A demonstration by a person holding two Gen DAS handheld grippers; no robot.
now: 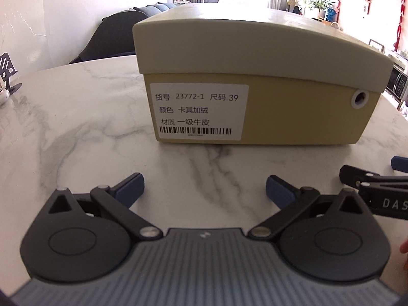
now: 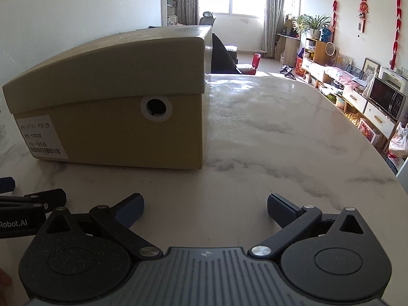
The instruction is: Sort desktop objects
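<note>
1. A closed shoebox [image 1: 255, 76] stands on the white marble-patterned surface [image 1: 76, 127], ahead of both grippers and apart from them; a black phone stand [image 1: 7, 74] sits at the far left edge.
2. The box is matte khaki cardboard with a paler lid, a white barcode label [image 1: 199, 109] and a ringed vent hole [image 2: 156, 108].
3. The left gripper [image 1: 205, 188] and right gripper [image 2: 205, 207] both gape wide, empty, blue-padded, low over the surface.

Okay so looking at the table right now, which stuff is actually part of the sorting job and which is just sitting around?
Part of the job:
- shoe box with its lid on, standing on the marble table
- left gripper, open and empty
- right gripper, open and empty

Just lying about:
- black phone stand at the table's left edge
- microwave on the side cabinet
- potted plant
</note>
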